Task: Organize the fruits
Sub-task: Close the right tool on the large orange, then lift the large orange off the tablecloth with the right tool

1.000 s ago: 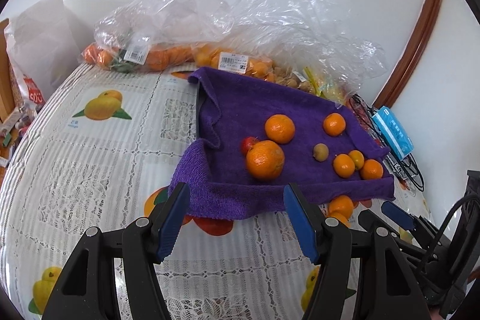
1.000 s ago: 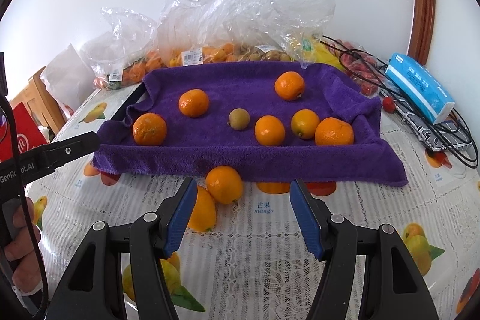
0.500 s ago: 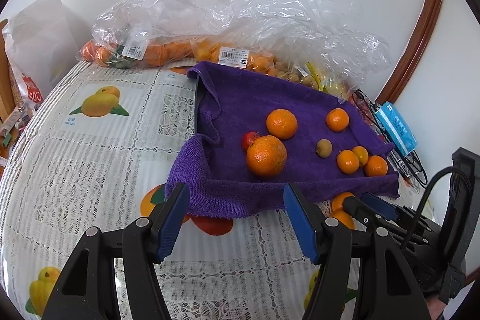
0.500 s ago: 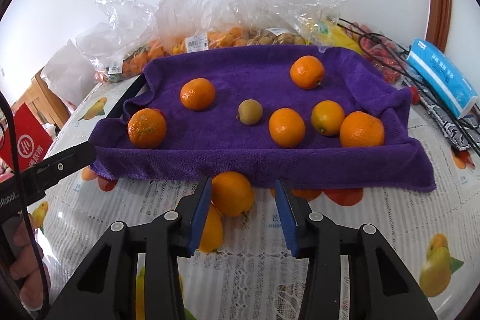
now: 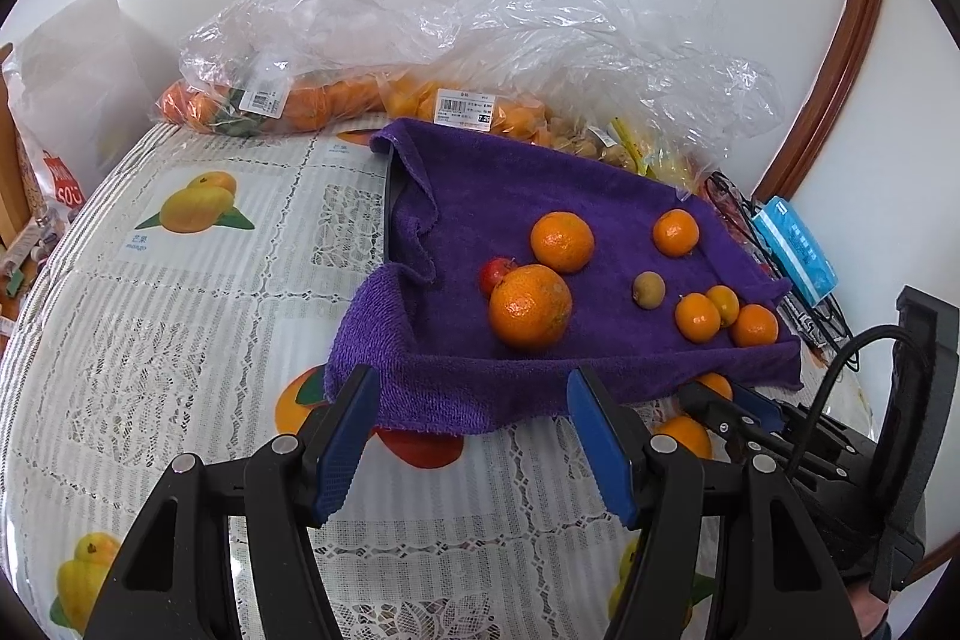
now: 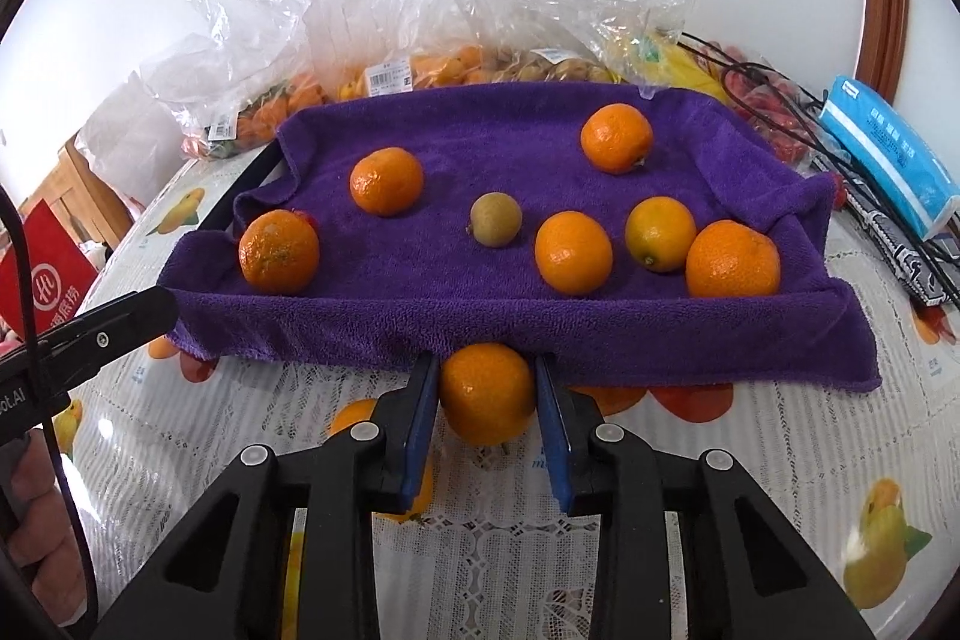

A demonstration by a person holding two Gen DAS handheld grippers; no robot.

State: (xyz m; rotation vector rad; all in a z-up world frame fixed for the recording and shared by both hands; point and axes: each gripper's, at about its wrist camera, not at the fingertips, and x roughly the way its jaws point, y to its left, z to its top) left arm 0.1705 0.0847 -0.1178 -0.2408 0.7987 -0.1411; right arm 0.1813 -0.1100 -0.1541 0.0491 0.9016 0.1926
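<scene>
Right wrist view: the right gripper [image 6: 487,400], its blue pads having just closed, clamps a round orange tangerine [image 6: 487,393] on the lace-patterned tablecloth [image 6: 750,460], just short of the purple towel-lined tray [image 6: 510,334] directly ahead. Beyond the tips, six orange citrus fruits [image 6: 573,252] and one small brown fruit [image 6: 495,218] lie on the towel. The left gripper [image 5: 474,439] hangs half-open and empty before the tray's near edge.
</scene>
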